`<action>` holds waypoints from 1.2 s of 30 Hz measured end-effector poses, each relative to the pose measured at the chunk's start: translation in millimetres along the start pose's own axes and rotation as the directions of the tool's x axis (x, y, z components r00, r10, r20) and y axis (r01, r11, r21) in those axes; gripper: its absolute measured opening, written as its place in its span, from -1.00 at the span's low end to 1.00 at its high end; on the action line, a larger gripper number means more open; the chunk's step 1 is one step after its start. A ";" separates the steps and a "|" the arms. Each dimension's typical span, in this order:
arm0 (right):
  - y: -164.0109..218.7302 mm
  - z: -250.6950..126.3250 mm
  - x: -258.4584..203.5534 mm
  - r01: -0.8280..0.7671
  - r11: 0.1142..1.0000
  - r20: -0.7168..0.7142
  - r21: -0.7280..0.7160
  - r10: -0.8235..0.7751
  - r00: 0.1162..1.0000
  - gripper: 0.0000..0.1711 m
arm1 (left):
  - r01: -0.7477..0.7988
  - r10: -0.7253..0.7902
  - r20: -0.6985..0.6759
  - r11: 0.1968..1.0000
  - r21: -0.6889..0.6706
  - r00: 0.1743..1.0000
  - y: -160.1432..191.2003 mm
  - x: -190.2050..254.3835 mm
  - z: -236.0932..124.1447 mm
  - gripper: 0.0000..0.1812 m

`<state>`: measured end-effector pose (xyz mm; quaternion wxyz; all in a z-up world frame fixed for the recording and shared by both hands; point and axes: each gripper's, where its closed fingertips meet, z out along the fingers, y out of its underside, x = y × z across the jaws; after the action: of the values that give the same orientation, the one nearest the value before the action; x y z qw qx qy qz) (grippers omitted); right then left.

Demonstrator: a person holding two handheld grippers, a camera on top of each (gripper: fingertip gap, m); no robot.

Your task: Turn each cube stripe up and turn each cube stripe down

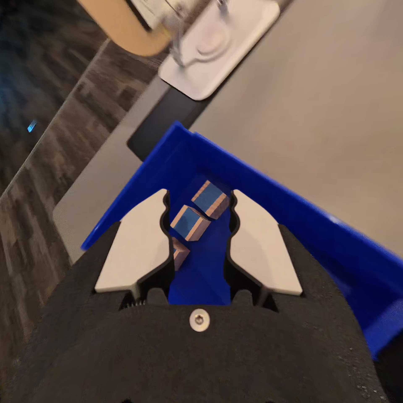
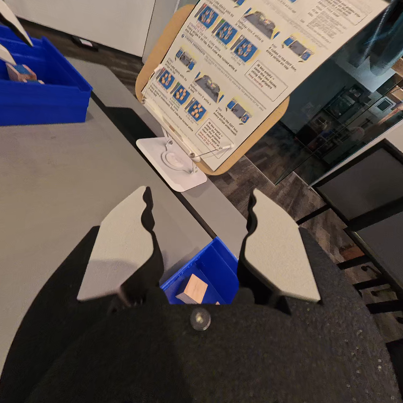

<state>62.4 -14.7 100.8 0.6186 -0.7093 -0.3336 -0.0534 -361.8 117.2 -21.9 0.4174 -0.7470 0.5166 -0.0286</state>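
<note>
In the left wrist view my left gripper (image 1: 199, 194) is open over a blue bin (image 1: 272, 174). Two wooden cubes lie in it with a blue stripe up, one (image 1: 209, 199) near the far corner, one (image 1: 189, 222) just before it. A third cube (image 1: 180, 253) is partly hidden behind the left finger. In the right wrist view my right gripper (image 2: 199, 194) is open and empty above a second blue bin (image 2: 218, 261), which holds a plain-faced wooden cube (image 2: 194, 290). The first bin (image 2: 43, 96) with cubes (image 2: 20, 74) and the left gripper's fingertips (image 2: 15, 26) show at the upper left.
A grey table (image 2: 65, 174) carries both bins. A white stand (image 2: 174, 165) at the table's far edge holds a tan board with an instruction sheet (image 2: 239, 65). Beyond the edge are a dark patterned floor (image 2: 272, 196) and dark chairs (image 2: 370, 185).
</note>
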 end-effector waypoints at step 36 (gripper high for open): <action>46.9 21.7 13.3 0.031 0.924 -0.254 -0.380 -0.137 0.957 -0.21 | -0.206 0.135 -0.229 0.926 -0.318 0.964 73.5 23.0 91.3 -0.42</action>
<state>90.6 10.0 62.8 0.5103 -0.7842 -0.2583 -0.2407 -362.7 144.4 -138.2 0.2286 -0.7528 0.6170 0.0211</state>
